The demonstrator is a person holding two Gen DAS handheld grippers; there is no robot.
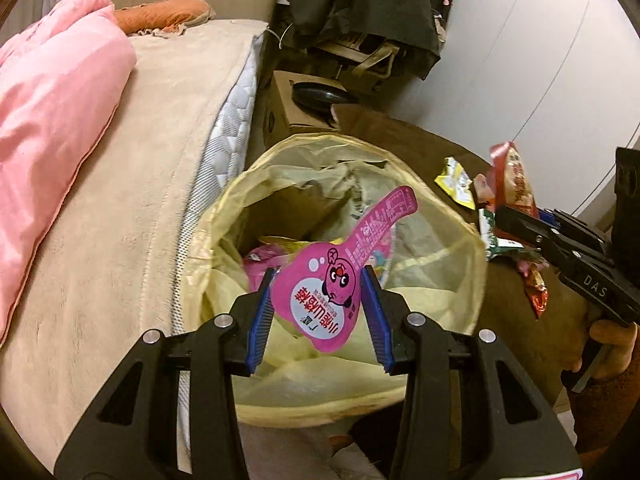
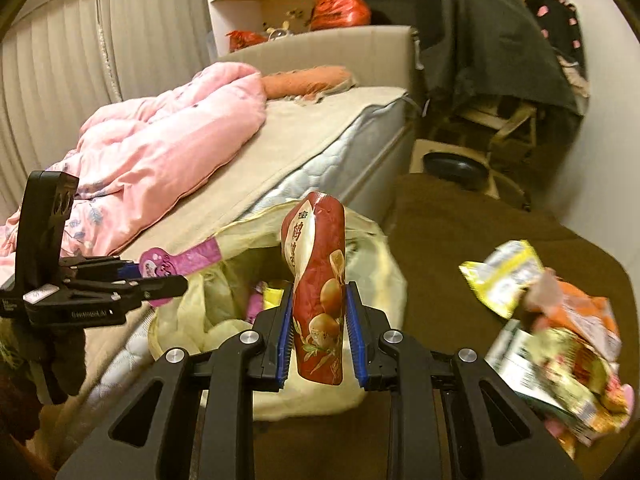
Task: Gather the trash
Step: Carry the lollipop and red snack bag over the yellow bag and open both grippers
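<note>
Trash held by both grippers above the yellow-lined bin. Left gripper clamps the round end of a pink spoon-shaped wrapper; its long axis runs from the pads up and to the right, narrow tail pointing away over the bin mouth. Right gripper pinches a red snack pouch standing nearly upright, top leaning slightly left. Loose wrappers lie to its right on the brown tabletop.
</note>
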